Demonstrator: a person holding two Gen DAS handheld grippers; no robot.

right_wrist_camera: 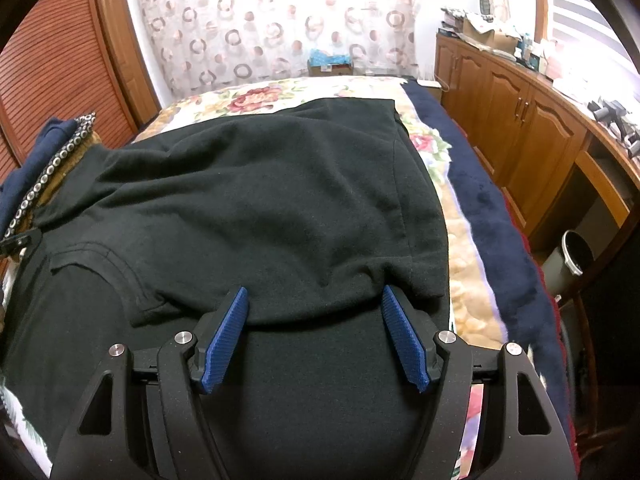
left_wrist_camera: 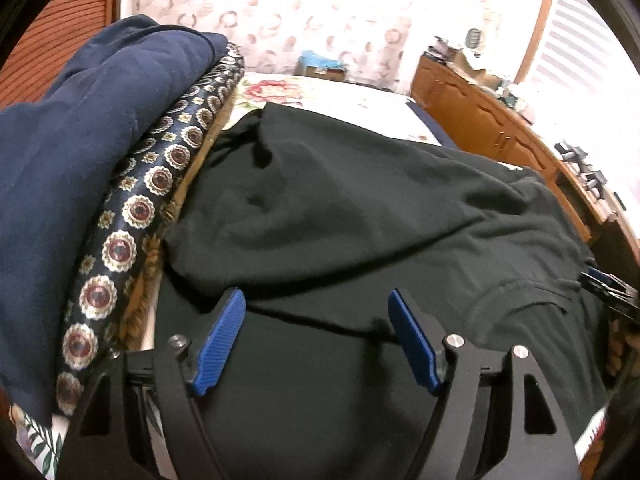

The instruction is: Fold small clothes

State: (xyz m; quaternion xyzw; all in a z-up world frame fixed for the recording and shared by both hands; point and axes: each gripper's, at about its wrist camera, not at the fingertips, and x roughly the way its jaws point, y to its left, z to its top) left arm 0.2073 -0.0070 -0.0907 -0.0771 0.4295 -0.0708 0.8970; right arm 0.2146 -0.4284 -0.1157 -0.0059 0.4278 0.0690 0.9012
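A black knit cotton shirt (right_wrist_camera: 248, 200) fills mid-frame on the floral bed blanket (right_wrist_camera: 468, 280); left gripper (left_wrist_camera: 316, 300) and right gripper (right_wrist_camera: 314, 298) hover over its folded edge, jaws apart

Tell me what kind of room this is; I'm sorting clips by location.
Most likely a bedroom at home. A black garment lies spread on a bed with a floral blanket, wooden cabinets line the right wall, and a patterned curtain hangs behind the bed.

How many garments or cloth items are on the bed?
3: black shirt spread mid-bed; navy garment and patterned cloth stacked at its left. More may be hidden.
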